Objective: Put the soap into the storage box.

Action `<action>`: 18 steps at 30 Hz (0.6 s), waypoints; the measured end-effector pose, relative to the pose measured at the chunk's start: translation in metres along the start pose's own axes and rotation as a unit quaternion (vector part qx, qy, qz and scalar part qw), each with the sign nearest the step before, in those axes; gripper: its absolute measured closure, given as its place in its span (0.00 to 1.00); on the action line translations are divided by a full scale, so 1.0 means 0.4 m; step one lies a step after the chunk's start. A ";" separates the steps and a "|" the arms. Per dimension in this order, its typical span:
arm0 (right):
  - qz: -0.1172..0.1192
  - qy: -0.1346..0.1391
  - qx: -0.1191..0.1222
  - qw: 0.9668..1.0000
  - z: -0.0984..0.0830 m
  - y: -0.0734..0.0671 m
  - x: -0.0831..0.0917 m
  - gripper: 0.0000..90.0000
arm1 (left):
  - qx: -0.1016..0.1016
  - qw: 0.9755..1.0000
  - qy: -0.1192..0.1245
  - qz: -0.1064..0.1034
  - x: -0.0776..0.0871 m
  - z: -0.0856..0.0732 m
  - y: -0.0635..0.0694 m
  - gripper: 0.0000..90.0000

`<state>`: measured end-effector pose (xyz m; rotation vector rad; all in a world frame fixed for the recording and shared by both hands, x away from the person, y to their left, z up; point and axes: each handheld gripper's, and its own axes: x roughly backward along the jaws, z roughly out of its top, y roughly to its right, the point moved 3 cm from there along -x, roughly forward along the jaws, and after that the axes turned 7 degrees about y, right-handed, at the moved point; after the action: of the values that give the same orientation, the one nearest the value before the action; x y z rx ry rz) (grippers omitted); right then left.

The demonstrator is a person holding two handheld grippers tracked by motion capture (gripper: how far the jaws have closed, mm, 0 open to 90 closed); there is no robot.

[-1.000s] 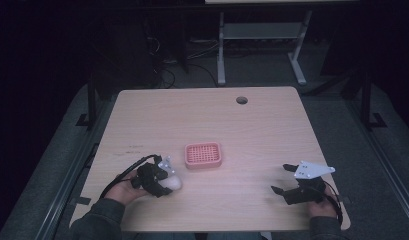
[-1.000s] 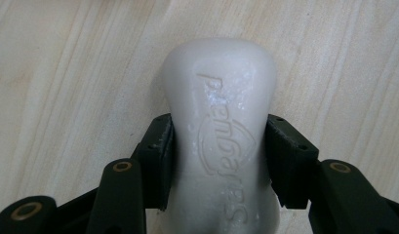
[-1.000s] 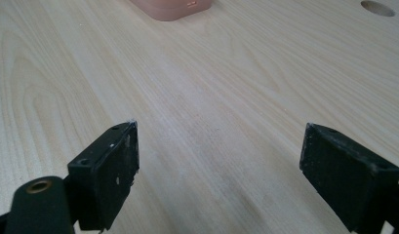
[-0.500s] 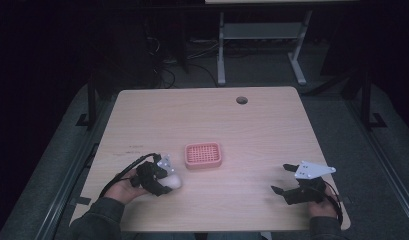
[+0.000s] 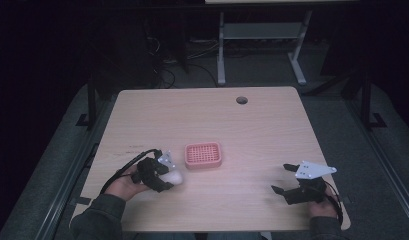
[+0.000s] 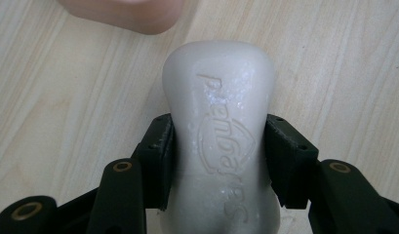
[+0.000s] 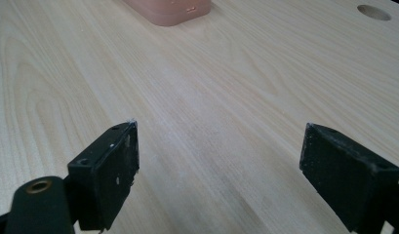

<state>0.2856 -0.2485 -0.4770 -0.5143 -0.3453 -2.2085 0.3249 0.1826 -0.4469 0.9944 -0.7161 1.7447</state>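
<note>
White soap bar (image 6: 219,131), embossed with lettering, waxy and slightly beaded with moisture: clamped at its waist between both jaws of the left gripper (image 6: 217,161), low over the table (image 5: 272,130). In the high view the bar (image 5: 173,177) sits at lower left of centre, just below and left of the pink soap dish (image 5: 203,154), near it but apart.

Step in hand, as judged: carrying the bar to the dish. Advice: keep the squeeze firm on the narrow waist, since a damp bar may slide forward out of the pads; lift enough to clear the dish rim, travel up and right in the high view, lower flat onto the perforated top, then release.

Left hand (image 5: 127,181): forearm enters from the bottom left of the high view, wrist angled so the gripper points toward the dish, whose pink edge (image 6: 124,12) shows at the top of the left gripper view.

Right gripper (image 5: 289,180): jaws spread wide, grasping nothing, parked low over bare wood at lower right, well apart from the dish (image 7: 170,9); right hand (image 5: 322,205) at the table's near edge.
</note>
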 end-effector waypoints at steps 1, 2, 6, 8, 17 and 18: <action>0.000 0.000 0.000 1.000 0.000 0.000 0.000 0.15 | 0.000 1.000 0.000 0.000 0.000 0.000 0.000 0.55; 0.000 0.000 0.000 1.000 0.000 0.000 0.000 0.15 | -0.001 1.000 0.000 0.001 0.001 0.004 -0.002 0.55; 0.000 0.002 0.000 1.000 0.000 0.000 0.000 0.15 | -0.002 1.000 0.000 0.001 0.003 0.009 -0.006 0.55; 0.001 0.003 -0.003 1.000 0.001 -0.001 0.001 0.15 | -0.004 1.000 -0.001 0.000 0.005 0.016 -0.009 0.55; 0.001 0.006 -0.004 1.000 0.000 0.001 0.002 0.15 | -0.001 1.000 0.004 0.000 0.004 0.030 -0.017 0.55; 0.001 0.006 -0.004 1.000 0.000 0.001 0.002 0.15 | 0.000 1.000 0.002 -0.002 0.004 0.031 -0.018 0.55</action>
<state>0.2854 -0.2492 -0.4766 -0.5058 -0.3294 -2.2116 0.3349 0.1758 -0.4391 0.9906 -0.7118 1.7434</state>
